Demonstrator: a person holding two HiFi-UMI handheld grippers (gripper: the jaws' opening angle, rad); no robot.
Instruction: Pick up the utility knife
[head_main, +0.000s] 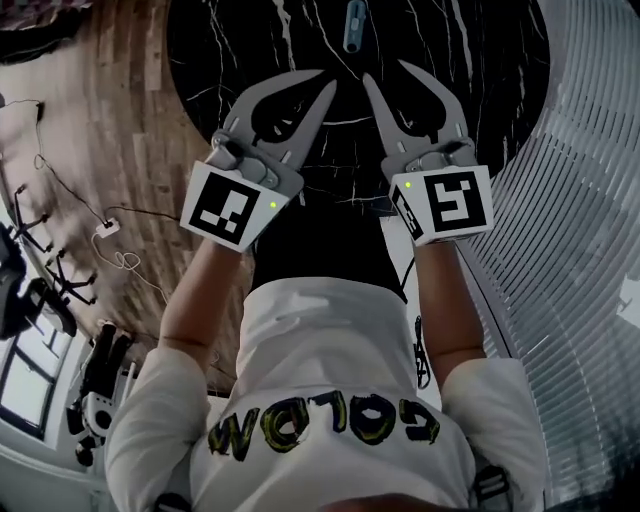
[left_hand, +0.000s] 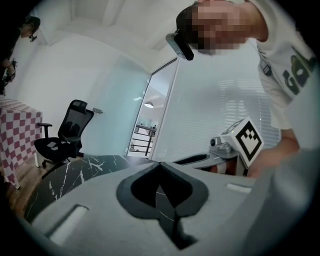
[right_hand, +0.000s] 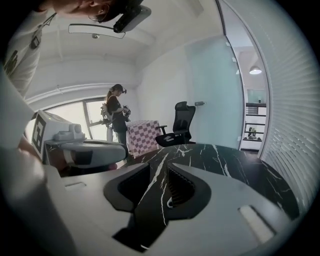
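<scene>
In the head view the utility knife (head_main: 352, 25), slim and blue-grey, lies on the round black marble table (head_main: 480, 60) at the far side. Both grippers are held side by side over the table's near edge, short of the knife. My left gripper (head_main: 325, 82) has its jaw tips together with nothing between them. My right gripper (head_main: 386, 72) stands open, also with nothing in it. In the left gripper view the left gripper (left_hand: 160, 163) has its jaws meeting at the tips. In the right gripper view the right gripper (right_hand: 159, 167) shows bare table between its jaws. Neither gripper view shows the knife.
A wall of white blinds (head_main: 590, 200) curves close along the table's right. Wooden floor with cables (head_main: 110, 230) lies to the left. Beyond the table stand a black office chair (right_hand: 180, 125) and a checked table (right_hand: 142, 134), with a person (right_hand: 116, 112) standing by the window.
</scene>
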